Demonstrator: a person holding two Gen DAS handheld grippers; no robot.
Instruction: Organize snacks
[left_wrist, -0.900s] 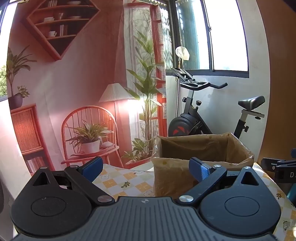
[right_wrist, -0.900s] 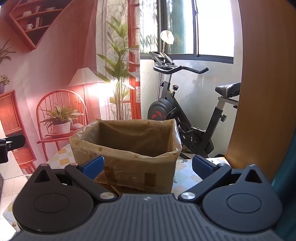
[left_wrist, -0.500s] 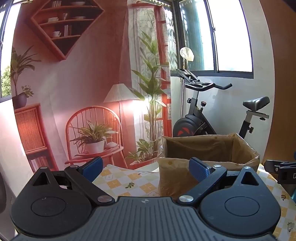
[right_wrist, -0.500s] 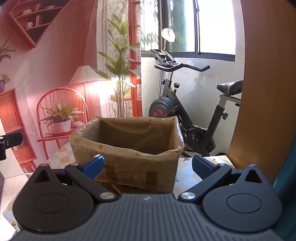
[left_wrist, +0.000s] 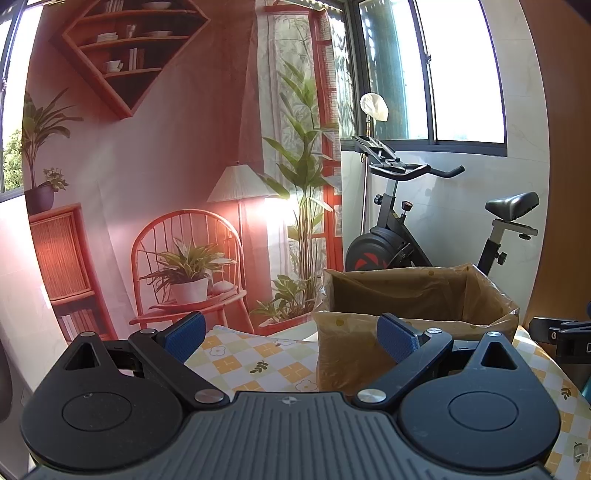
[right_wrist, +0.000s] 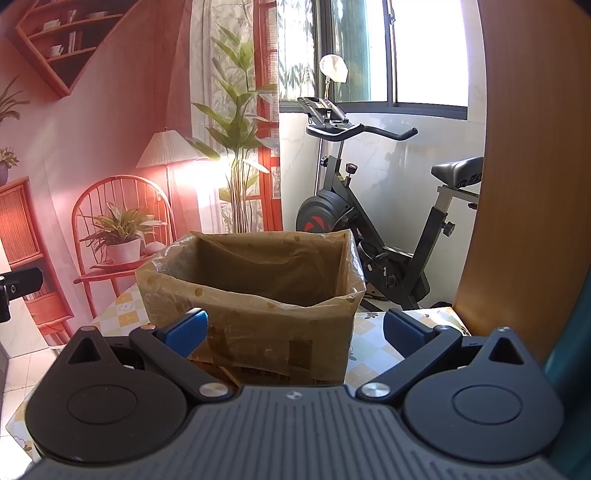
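Standing open-topped on a table (right_wrist: 373, 343) covered with a yellow-and-white checked cloth with small flower prints, a cardboard box (right_wrist: 280, 332) lined with a clear dotted plastic bag (right_wrist: 173, 273) filled the middle of the right wrist view; the bag's edge was folded out over the rim, and the part of the inside that showed held nothing I could make out, the bottom being hidden by the near wall. Patches of tape marked its front face. No snacks showed in either view. The right gripper (right_wrist: 293, 328) hung just in front of the box with its blue-padded fingers (right_wrist: 186, 330) spread wide and nothing between them. In the left wrist view the same box (left_wrist: 417, 314) sat to the right of centre on the cloth, and the left gripper (left_wrist: 290, 334) was likewise spread wide and empty, its right pad overlapping the near wall of the box in the picture, though contact could not be told. Behind the table stood an exercise bike (right_wrist: 369, 221) under a window (right_wrist: 428, 51), beside a backdrop (left_wrist: 147, 166) printed with a chair, lamp and plants
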